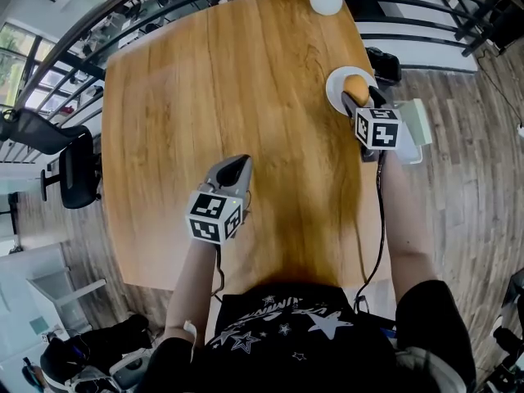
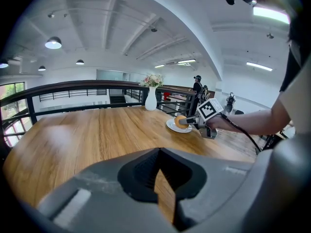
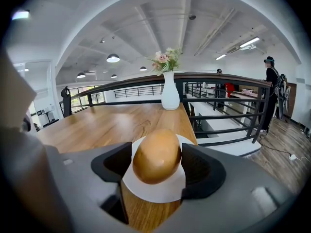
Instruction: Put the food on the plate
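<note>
— Where's the bun (image 3: 157,155)?

— On the white plate (image 3: 150,191), lying lengthwise across its middle. The plate sits at the right edge of the table (image 1: 205,97), towards the far right corner.

— And the right gripper (image 1: 361,101)?

— Over the plate, jaws spread, one on each side of the bun and just beside it. I see no squeeze on it.

— The left gripper (image 1: 236,167)?

— Well apart from the plate, above the table's near edge around the middle. Its jaws are pressed together at the tips with nothing between them.

— Anything else?

— A white vase (image 3: 170,95) with flowers, at the far edge near that same corner.
</note>
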The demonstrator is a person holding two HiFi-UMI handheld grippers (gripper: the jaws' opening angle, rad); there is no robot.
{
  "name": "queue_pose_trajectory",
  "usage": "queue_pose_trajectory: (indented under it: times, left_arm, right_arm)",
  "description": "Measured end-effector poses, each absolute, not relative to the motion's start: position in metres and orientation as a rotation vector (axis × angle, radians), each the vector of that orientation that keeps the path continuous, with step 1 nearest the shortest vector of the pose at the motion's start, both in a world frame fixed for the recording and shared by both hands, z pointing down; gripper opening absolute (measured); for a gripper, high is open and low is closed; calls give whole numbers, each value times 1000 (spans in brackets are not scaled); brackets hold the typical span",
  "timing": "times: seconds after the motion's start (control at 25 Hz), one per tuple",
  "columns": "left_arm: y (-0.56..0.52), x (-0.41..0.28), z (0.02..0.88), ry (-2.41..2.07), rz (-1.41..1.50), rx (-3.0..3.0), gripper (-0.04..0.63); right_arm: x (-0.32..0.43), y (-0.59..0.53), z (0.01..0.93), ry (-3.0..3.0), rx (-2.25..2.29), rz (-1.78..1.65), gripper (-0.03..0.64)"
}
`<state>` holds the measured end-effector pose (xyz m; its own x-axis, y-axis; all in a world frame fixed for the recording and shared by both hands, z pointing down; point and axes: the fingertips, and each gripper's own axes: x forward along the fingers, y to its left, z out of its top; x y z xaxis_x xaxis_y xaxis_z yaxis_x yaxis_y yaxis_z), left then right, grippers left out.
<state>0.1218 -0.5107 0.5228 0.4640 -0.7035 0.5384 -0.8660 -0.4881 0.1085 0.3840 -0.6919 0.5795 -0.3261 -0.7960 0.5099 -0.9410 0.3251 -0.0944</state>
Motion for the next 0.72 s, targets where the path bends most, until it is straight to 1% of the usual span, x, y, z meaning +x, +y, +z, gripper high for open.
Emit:
queue_pose_trajectory:
  times: [0.16,0.28,0.36,0.72]
  left_arm:
    - [-506,119,523,-1339,596,2342,0]
    - [-501,113,521,-1358,586,2335,0]
    - [-497,108,518,-1373,579,2330,0]
    - [-470,81,514,-1419,537,2320,0]
  right_arm:
    - [389,-688,582,-2211,1548,569,341]
    - [390,-684,579,-2220,1568,612,373]
    - [392,-681,576,-2222,1577,632,382]
    - [391,-656,566,-2199,1628,632,385]
